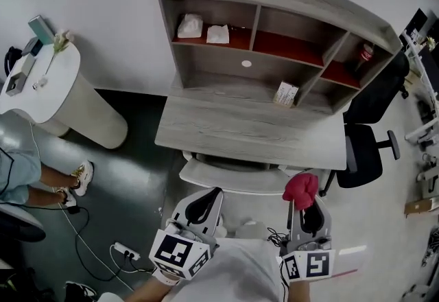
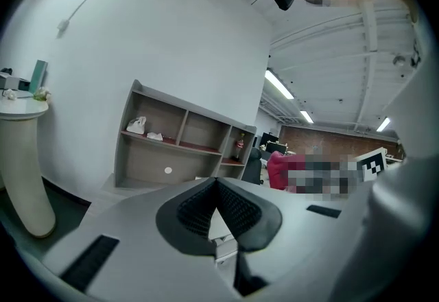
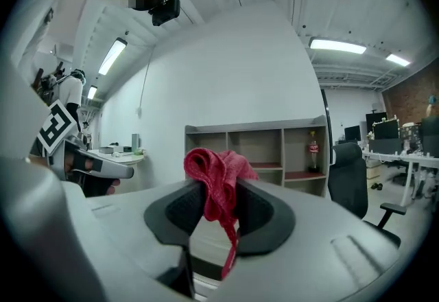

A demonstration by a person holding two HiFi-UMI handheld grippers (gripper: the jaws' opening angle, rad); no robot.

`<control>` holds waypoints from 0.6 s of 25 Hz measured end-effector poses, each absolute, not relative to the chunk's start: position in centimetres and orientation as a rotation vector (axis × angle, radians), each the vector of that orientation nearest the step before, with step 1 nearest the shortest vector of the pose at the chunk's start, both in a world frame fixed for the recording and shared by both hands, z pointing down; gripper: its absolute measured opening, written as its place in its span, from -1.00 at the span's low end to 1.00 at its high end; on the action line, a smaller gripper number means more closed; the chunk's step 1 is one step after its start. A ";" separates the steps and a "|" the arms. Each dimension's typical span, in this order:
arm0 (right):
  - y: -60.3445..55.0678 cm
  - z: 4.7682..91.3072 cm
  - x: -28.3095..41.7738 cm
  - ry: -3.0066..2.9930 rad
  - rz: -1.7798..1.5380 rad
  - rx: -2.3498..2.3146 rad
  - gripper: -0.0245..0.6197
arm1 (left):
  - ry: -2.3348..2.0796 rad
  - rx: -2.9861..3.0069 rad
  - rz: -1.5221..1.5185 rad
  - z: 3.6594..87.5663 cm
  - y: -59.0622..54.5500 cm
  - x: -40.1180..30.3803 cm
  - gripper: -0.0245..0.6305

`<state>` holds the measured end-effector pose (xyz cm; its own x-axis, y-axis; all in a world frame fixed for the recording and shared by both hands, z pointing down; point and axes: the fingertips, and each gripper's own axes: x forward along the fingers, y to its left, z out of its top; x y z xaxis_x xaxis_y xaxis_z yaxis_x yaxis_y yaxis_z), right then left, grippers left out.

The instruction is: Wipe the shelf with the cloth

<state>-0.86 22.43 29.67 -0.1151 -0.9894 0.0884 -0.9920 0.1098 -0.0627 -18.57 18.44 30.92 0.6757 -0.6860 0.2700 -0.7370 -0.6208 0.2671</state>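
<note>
A grey wooden shelf unit (image 1: 274, 40) with open compartments stands on a desk (image 1: 254, 132) against the white wall; it also shows far off in the left gripper view (image 2: 178, 146) and the right gripper view (image 3: 257, 149). My right gripper (image 1: 302, 192) is shut on a bunched red cloth (image 1: 301, 188) (image 3: 216, 177), held short of the desk's front edge. My left gripper (image 1: 206, 199) (image 2: 216, 187) is shut with nothing in it, also in front of the desk.
White crumpled items (image 1: 190, 25) lie in the upper left compartment, a small box (image 1: 285, 94) on the lower level, a bottle (image 1: 365, 55) at the right. A black office chair (image 1: 370, 143) stands right of the desk, a round white table (image 1: 41, 81) left. A seated person's legs (image 1: 55, 177) and a power strip (image 1: 127, 251) are at lower left.
</note>
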 end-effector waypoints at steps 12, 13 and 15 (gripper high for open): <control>13.0 30.8 2.5 -2.382 0.203 1.942 -0.55 | -1.186 2.506 0.244 31.0 10.6 -14.7 -0.91; 12.1 30.9 3.1 -2.388 0.207 1.915 -0.54 | -1.189 2.508 0.253 30.9 9.8 -14.1 -0.91; 10.3 30.7 4.4 -2.414 0.210 1.882 -0.54 | -1.195 2.515 0.282 31.0 8.3 -12.6 -0.91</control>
